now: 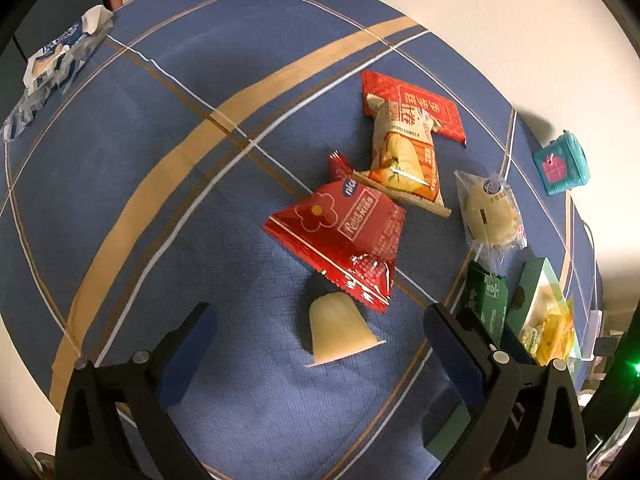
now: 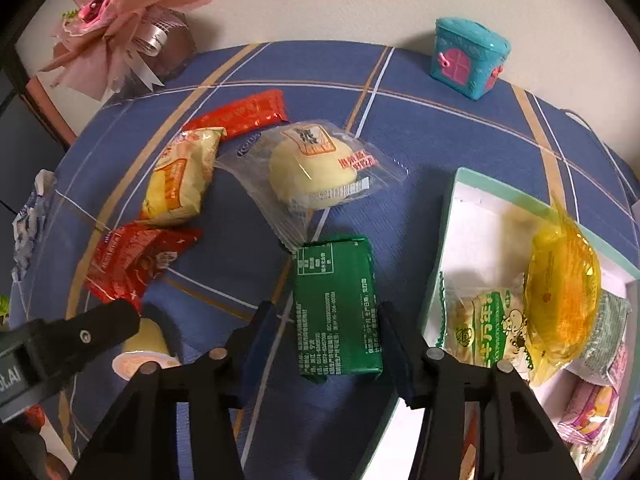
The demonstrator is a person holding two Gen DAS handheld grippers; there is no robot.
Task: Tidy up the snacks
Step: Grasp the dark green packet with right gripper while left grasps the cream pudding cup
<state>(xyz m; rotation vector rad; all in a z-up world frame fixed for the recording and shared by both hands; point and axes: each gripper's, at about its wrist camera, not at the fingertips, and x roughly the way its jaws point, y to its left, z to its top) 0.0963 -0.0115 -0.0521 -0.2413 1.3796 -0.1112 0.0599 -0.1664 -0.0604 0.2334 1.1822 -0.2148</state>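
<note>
Picking green pack (image 2: 336, 304): R hand-held gripper (image 2: 326, 332) straddling it, pads not yet clamped. L hand-held gripper (image 1: 320, 340) apart, idle. Next: clamp, lift into box (image 2: 448, 220).

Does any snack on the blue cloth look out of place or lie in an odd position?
Yes. The jelly cup lies tipped on its side before the left tool, and the red triangular packet's edge overlaps it.

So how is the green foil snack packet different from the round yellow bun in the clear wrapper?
The green foil snack packet is flat, rectangular and opaque, while the round yellow bun in the clear wrapper is domed and visible through its wrapper. The green packet lies between the right gripper's fingers; the bun lies farther away with nothing around it. The packet's printing is white text; the bun has an orange label. Both rest on the blue checked cloth, outside the box.
</note>
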